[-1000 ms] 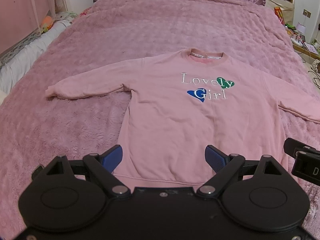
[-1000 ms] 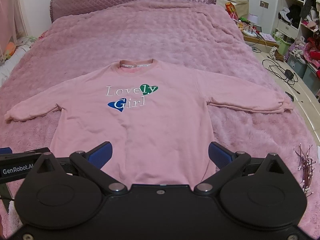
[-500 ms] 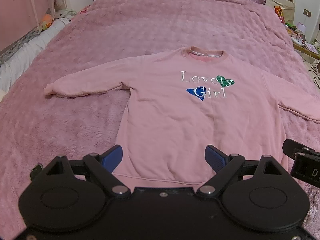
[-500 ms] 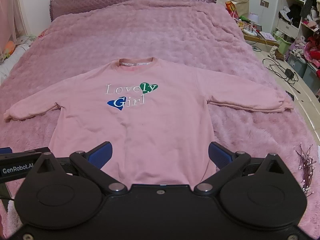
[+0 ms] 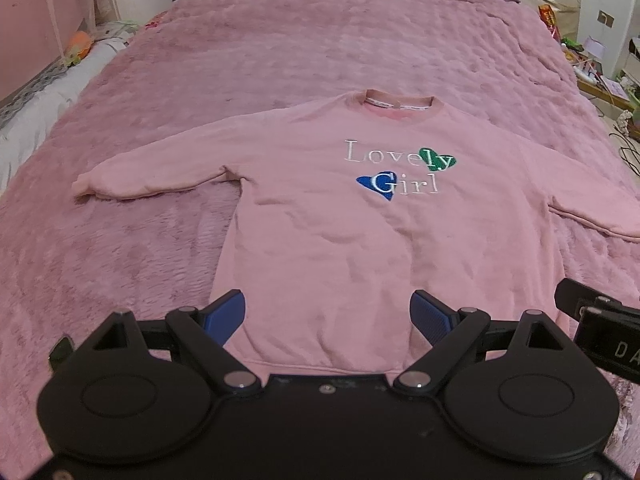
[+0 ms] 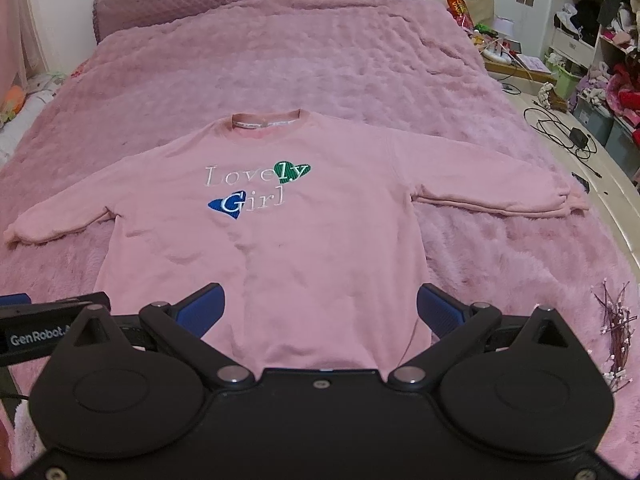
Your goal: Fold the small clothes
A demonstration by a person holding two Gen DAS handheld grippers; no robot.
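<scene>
The pink long-sleeved sweatshirt with "Lovely Girl" lettering [image 5: 352, 220] is lying flat, face up and unfolded on the fluffy pink bed cover [image 5: 280, 52]; left gripper [image 5: 329, 314] and right gripper [image 6: 320, 308] are hovering near its hem, jaws wide and gripping nothing; every fold is remaining.

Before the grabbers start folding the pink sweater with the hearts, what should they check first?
1. Pink sweatshirt with "Lovely Girl" lettering lies flat, front up: ok, only small wrinkles.
2. Both sleeves spread out sideways, left sleeve and right sleeve: ok.
3. Left gripper open and empty: ok.
4. Right gripper open and empty: ok.
5. Fluffy pink bedspread bare around the sweatshirt: mostly ok; a bundle of dried twigs lies near the right edge, apart from the cloth.
6. Bottom hem reachable: cannot tell fully, the gripper bodies hide part of it.
</scene>
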